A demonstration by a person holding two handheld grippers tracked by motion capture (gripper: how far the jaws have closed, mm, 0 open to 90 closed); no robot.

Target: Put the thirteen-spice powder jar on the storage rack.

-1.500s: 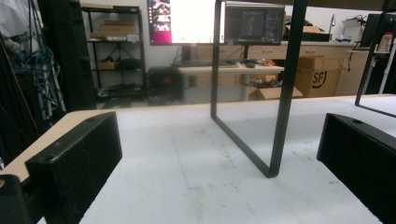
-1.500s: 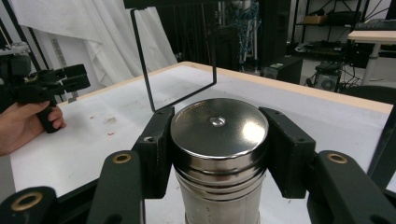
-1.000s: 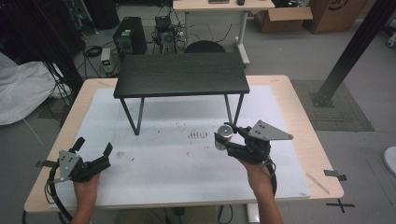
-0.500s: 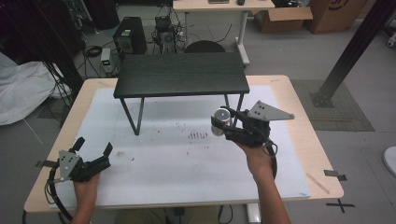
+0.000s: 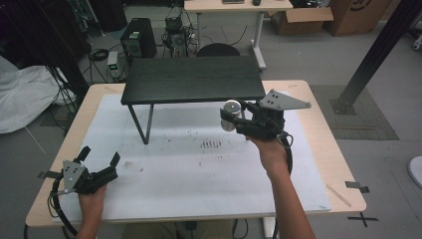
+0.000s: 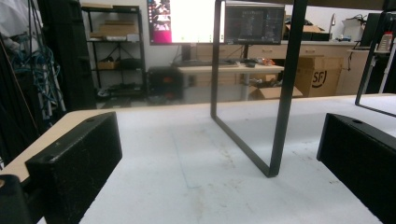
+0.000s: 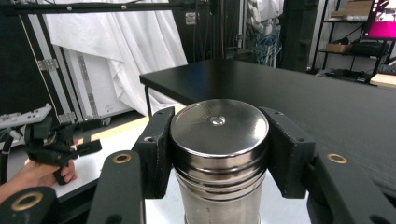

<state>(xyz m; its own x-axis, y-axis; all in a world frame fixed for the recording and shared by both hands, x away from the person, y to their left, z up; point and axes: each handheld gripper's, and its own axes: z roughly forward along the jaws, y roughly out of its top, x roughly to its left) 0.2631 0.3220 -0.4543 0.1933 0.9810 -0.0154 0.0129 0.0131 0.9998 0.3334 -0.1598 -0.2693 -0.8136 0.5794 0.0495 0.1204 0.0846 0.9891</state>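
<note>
Overhead, one black shelf [image 5: 193, 78] stands on the white-topped table [image 5: 298, 169]. The right gripper [image 5: 234, 118] pinches a single steel can [image 5: 230, 114] in the air just off the shelf's front right corner. The left gripper [image 5: 99, 160], jaws spread and holding nothing, rests well in front of the shelf's left leg.

From the left gripper view, two black shelf legs [image 6: 285, 88] rise ahead; a cardboard box [image 6: 317, 77] behind them reads "SF".

From the right gripper view, both pads clamp the can [image 7: 219, 140] upright near its lid, just before the shelf top [image 7: 299, 102].
</note>
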